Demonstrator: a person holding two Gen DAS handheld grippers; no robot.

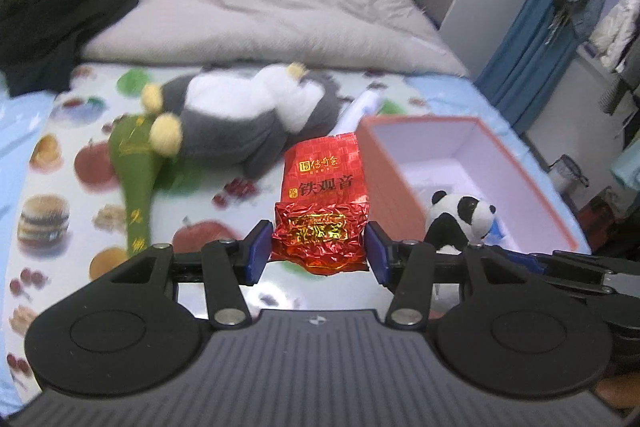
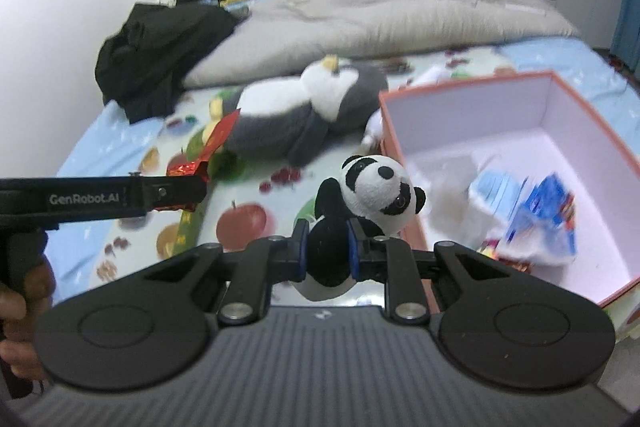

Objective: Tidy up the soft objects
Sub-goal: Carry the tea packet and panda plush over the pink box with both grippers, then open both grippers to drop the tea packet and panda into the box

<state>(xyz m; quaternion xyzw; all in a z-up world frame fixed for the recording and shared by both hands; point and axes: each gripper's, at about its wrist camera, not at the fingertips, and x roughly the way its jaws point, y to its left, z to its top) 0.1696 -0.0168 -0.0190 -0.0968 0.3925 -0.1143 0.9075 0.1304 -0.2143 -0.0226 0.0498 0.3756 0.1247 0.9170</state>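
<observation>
Above a bed (image 1: 60,131) spread with a fruit-print sheet, the left tongs (image 1: 318,247) clamp a crinkled red foil tea packet (image 1: 322,195), lifted clear of the sheet, while the right tongs (image 2: 327,247) pinch a small plush panda (image 2: 372,193) by its black body. At two o'clock of the panda sits an open orange box (image 2: 592,131) holding blue-and-white packets (image 2: 536,215). At twelve o'clock, a large grey-and-white plush penguin (image 2: 304,115) lies on the sheet beside a green pouch (image 1: 134,163).

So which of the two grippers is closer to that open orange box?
Right. The right gripper, clamping the panda toy, sits beside the orange box; the left gripper, holding the red tea packet, is further off.
</observation>
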